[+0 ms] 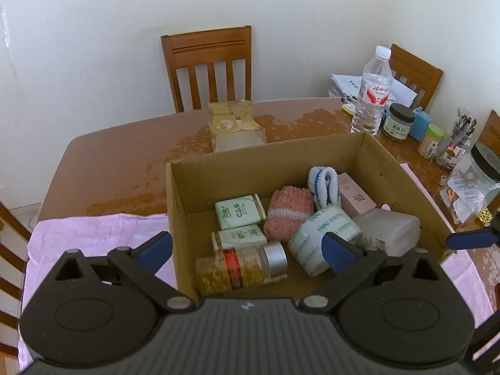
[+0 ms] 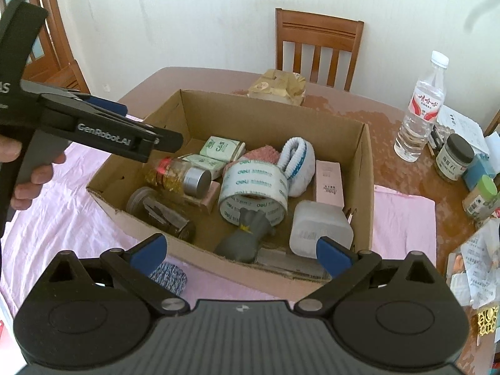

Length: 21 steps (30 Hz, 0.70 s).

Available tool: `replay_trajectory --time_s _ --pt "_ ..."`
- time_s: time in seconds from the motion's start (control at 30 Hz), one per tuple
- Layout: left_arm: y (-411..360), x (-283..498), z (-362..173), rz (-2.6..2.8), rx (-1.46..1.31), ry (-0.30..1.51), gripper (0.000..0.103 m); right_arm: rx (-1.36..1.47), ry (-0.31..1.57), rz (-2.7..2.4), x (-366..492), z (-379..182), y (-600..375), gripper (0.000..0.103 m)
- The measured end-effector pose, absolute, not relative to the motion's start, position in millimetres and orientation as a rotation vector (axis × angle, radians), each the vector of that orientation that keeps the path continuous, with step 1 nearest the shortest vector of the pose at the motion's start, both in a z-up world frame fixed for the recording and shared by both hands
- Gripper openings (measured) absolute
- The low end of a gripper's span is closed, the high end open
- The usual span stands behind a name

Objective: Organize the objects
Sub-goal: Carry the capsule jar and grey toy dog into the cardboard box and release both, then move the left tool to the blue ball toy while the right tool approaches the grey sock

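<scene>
Jaws of the left gripper (image 1: pixel 247 250) stand wide and empty above the cardboard box (image 1: pixel 268 159), over a gold-filled jar (image 1: pixel 240 265) and tape roll (image 1: pixel 325 237). Right gripper (image 2: pixel 240 251) likewise gapes empty over the box's near wall; below it lies what may be a grey glove (image 2: pixel 247 234), beside a white container (image 2: pixel 318 228).

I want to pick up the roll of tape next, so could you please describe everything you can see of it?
The tape roll is a wide roll of clear packing tape, whitish with green printed lettering around its outer face. It lies tilted inside the cardboard box, its open core facing up and forward. It leans against the blue-and-white rolled cloth behind it, and a grey glove overlaps its near edge. Neither gripper touches it.
</scene>
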<state>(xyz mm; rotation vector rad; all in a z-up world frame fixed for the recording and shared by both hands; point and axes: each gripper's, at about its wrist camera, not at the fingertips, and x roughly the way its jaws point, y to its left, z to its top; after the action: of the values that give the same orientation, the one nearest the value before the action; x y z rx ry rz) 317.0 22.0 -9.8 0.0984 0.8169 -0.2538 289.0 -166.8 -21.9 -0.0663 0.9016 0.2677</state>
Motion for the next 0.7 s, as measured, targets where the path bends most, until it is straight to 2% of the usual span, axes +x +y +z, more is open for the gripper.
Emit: replay_trajectory --time_s 0.4,0.7 --pt "19 252 -14 -0.13 0.027 0.79 0.102 -0.089 0.886 0.319 253 -48 -174 0.103" --pt "21 205 -52 -0.009 0.004 0.862 0.102 -0.104 0.904 0.43 231 -76 -181 0.103"
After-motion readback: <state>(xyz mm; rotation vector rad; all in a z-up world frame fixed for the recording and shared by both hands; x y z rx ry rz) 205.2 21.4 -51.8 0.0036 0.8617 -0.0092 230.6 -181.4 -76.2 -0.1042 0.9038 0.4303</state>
